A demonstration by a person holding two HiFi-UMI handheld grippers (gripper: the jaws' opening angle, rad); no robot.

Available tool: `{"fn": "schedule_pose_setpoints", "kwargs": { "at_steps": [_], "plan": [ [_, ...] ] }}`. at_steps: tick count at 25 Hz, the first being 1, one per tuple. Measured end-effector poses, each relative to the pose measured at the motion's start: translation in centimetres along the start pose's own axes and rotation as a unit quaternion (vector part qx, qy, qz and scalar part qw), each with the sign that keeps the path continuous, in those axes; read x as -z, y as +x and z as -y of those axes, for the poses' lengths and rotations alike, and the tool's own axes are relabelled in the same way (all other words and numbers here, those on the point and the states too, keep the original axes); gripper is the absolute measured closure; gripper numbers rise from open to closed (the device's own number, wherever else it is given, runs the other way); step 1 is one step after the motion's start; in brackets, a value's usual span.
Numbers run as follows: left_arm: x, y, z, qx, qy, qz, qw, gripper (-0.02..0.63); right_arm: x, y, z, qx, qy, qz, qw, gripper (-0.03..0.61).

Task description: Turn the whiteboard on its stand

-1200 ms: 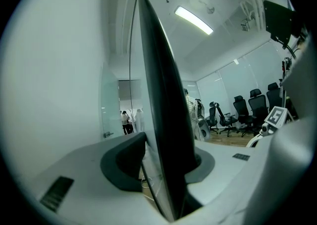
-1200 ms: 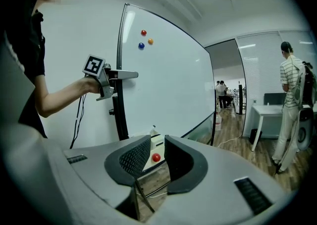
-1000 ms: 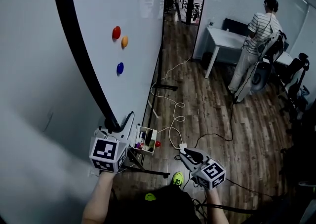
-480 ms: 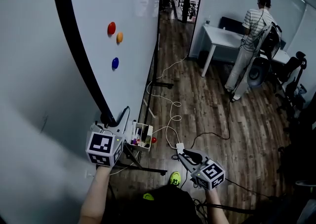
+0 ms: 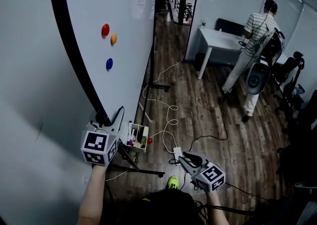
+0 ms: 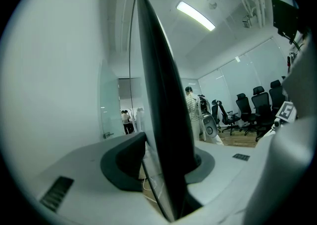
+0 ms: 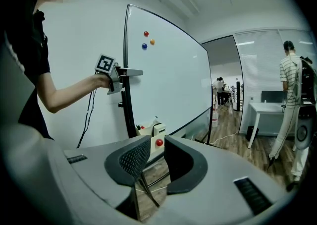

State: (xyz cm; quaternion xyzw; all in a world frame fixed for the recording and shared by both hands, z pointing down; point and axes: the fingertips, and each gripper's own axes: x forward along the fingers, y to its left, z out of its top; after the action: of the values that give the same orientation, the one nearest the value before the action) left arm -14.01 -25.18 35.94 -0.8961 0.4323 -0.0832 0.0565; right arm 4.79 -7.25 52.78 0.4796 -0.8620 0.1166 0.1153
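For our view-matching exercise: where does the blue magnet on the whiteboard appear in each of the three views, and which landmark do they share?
Head view: blue magnet at upper left, on the whiteboard face.
Left gripper view: not in it; only the whiteboard's dark edge shows.
Right gripper view: upper left of centre, near the board's top corner.
Shared landmark: the person in the striped shirt.

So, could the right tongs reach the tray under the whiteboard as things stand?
Probably yes: the right tongs are open and empty, and nothing stands between them and the tray, only open floor.
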Motion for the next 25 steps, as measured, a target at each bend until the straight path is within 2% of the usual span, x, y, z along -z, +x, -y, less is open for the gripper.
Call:
{"fn": "schedule_pose_setpoints", "kwargs": {
  "at_steps": [7,13,25],
  "plan": [
    [0.2,2.9,-1.2,-0.003,0.001,-0.003,1.0000,0.460,-0.5,1.2,3.6,0.000,-0.002,0.002,1.000,0.497],
    [-1.6,5.5,-2.1,-0.009,0.001,-0.011,0.9999,0.465,-2.8,1.1,7.5,-0.011,-0.002,0.004,1.000,0.497],
    [0.4,9.9,-3.5,-0.040,-0.014,-0.005,0.9991,0.485,-0.7,1.0,13.1,-0.017,-0.007,-0.007,1.000,0.499]
  ]
}}
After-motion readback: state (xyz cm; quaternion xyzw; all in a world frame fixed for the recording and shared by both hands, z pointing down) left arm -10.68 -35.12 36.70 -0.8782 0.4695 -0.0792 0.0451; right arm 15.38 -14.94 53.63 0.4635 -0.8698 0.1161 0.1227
